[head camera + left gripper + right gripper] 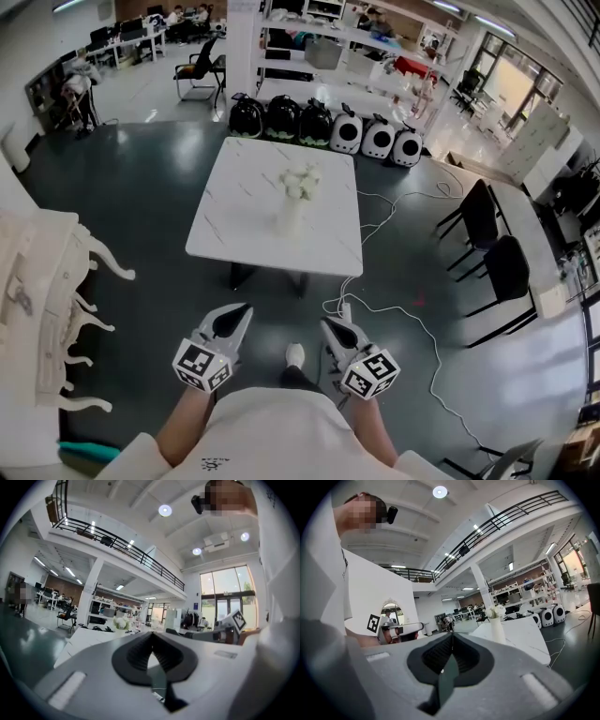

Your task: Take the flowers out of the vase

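On the white table [234, 197], flowers [300, 180] and vase [290, 221] small, pale, indistinct

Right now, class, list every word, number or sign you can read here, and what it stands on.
None can be read.
Print on the white shirt: too small.
Label on the left gripper: blurred.
Marker cubes: square patterns, no letters.
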